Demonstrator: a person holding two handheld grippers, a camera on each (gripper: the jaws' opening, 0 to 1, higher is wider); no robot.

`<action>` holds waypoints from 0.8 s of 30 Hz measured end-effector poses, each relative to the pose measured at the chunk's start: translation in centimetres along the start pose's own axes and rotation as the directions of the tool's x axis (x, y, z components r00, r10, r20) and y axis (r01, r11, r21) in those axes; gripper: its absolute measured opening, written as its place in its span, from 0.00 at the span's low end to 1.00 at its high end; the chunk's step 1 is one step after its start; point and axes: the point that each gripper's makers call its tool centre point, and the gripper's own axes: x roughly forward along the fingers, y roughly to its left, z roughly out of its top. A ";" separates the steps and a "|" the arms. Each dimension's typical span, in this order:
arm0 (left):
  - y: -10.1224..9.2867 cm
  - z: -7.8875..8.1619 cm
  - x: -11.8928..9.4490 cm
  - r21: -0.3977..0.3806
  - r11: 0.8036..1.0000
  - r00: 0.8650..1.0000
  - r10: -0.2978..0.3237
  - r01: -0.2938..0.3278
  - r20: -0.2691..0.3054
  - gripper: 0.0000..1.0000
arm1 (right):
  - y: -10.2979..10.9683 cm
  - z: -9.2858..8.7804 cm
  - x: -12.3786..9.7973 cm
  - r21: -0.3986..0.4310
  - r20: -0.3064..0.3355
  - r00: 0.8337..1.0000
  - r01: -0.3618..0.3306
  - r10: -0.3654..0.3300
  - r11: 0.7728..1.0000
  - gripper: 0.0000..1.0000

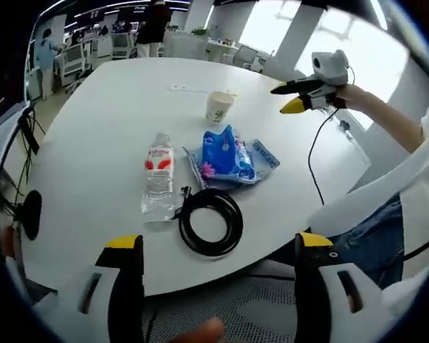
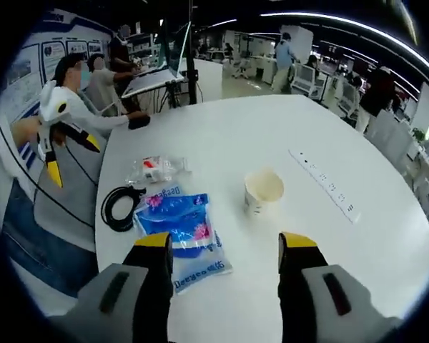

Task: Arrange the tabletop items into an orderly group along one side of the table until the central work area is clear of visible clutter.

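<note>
On the white table (image 1: 100, 136) a clear water bottle (image 1: 157, 182) lies on its side, next to a coiled black cable (image 1: 211, 221). A blue packet (image 1: 229, 158) lies behind the coil, and a paper cup (image 1: 219, 107) stands beyond it. My left gripper (image 1: 219, 246) hovers open near the table's front edge, nothing between its jaws. My right gripper (image 2: 225, 246) is open above the table (image 2: 222, 136), just short of the cup (image 2: 262, 191) and the blue packet (image 2: 182, 229). The bottle (image 2: 154, 169) and cable (image 2: 120, 207) lie to the left of them.
A white power strip (image 2: 325, 186) lies on the table's far part (image 1: 179, 88). The right gripper (image 1: 304, 96) is held up over the table's right edge, and the left gripper (image 2: 57, 146) shows at the left. People sit and stand at desks beyond the table.
</note>
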 end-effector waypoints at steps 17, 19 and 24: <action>-1.7 2.3 2.9 0.033 0.999 1.000 -0.001 0.001 -0.002 0.89 | 0.8 -5.9 -5.9 0.286 0.079 0.994 0.046 -0.072 0.957 0.66; -1.8 2.6 3.1 0.030 1.000 1.000 0.003 -0.003 0.000 0.89 | 0.8 -6.0 -6.3 0.303 0.089 0.993 0.046 -0.077 0.952 0.66; -2.2 3.0 3.8 0.044 0.999 1.000 0.000 0.000 -0.012 0.89 | 0.9 -6.6 -7.4 0.346 0.130 0.987 0.048 -0.099 0.937 0.66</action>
